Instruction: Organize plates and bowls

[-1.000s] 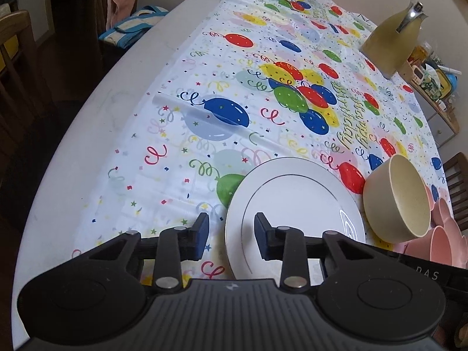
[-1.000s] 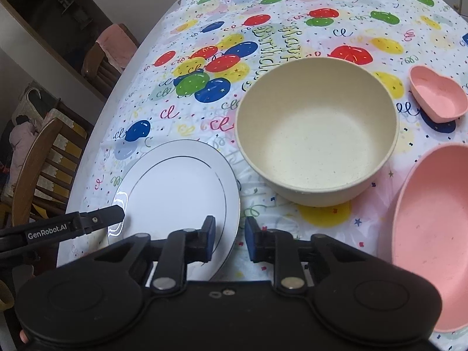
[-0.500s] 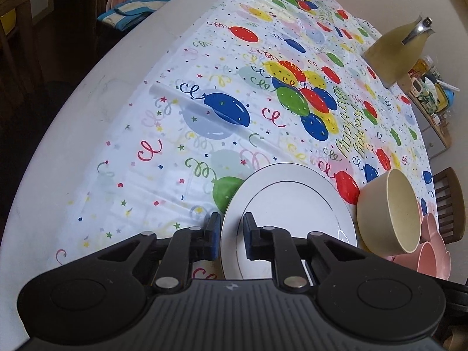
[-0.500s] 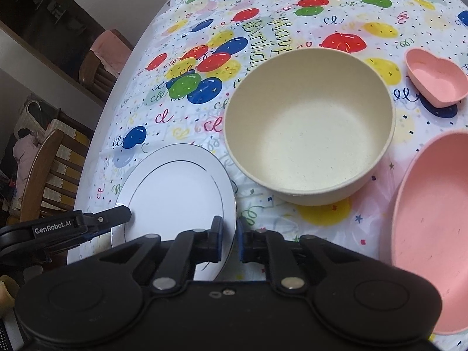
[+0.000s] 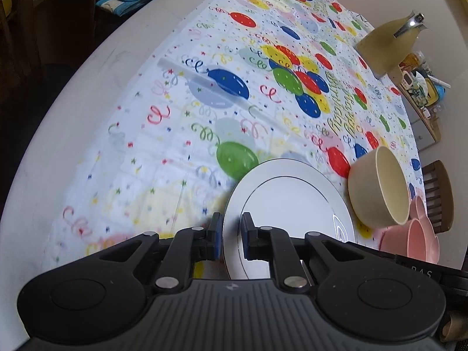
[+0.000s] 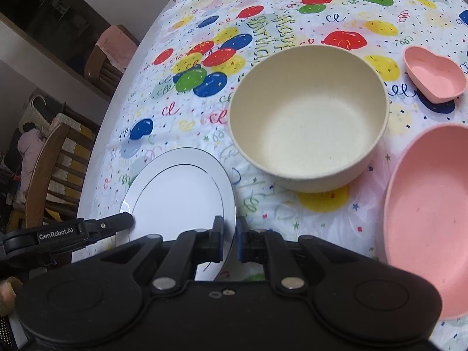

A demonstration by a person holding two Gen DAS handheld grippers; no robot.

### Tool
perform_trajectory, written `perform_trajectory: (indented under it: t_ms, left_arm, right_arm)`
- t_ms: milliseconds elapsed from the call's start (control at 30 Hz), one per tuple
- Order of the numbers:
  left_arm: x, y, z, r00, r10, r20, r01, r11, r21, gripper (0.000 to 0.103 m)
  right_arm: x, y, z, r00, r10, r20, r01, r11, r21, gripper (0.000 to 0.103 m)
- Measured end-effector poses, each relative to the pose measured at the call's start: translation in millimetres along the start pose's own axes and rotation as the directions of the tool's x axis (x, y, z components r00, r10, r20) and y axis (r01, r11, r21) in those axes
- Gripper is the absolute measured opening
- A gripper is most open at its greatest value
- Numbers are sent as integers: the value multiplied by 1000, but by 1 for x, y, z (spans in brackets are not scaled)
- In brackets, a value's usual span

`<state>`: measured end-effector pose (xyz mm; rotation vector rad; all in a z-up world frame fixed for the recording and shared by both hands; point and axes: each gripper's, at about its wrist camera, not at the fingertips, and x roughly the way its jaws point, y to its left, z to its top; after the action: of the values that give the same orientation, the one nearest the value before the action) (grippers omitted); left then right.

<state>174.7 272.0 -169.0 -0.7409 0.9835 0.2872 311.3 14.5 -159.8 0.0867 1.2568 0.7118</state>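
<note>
A white plate (image 5: pixel 292 204) with a thin dark ring sits near the table's front edge on the balloon tablecloth. My left gripper (image 5: pixel 231 238) is shut on its left rim, and the plate looks tilted up. My right gripper (image 6: pixel 229 242) is shut on the plate's (image 6: pixel 181 196) right rim. The left gripper's finger (image 6: pixel 117 222) shows in the right wrist view at the plate's left rim. A cream bowl (image 6: pixel 310 117) stands beyond the plate to the right; it also shows in the left wrist view (image 5: pixel 377 187).
A large pink dish (image 6: pixel 430 216) lies right of the cream bowl, and a small pink heart dish (image 6: pixel 435 77) sits behind it. A yellowish pitcher (image 5: pixel 389 46) stands at the table's far side. Wooden chairs (image 6: pixel 55 172) stand along the table's left edge.
Both grippers have closed from open onto the white plate's opposite rims. The plate's left side has risen off the cloth.
</note>
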Motion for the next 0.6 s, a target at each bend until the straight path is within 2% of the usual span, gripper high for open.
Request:
perform_trajectory:
  t_ms: [367, 600]
  left_arm:
    - [-33, 3, -49, 998, -50, -40, 50, 999, 6, 13]
    - [-56, -3, -72, 996, -78, -37, 79, 996, 32, 13]
  right_arm:
    - [-29, -4, -42, 998, 18, -56, -17, 1000, 8, 7]
    - [-55, -2, -72, 999, 15, -41, -15, 1000, 15, 7]
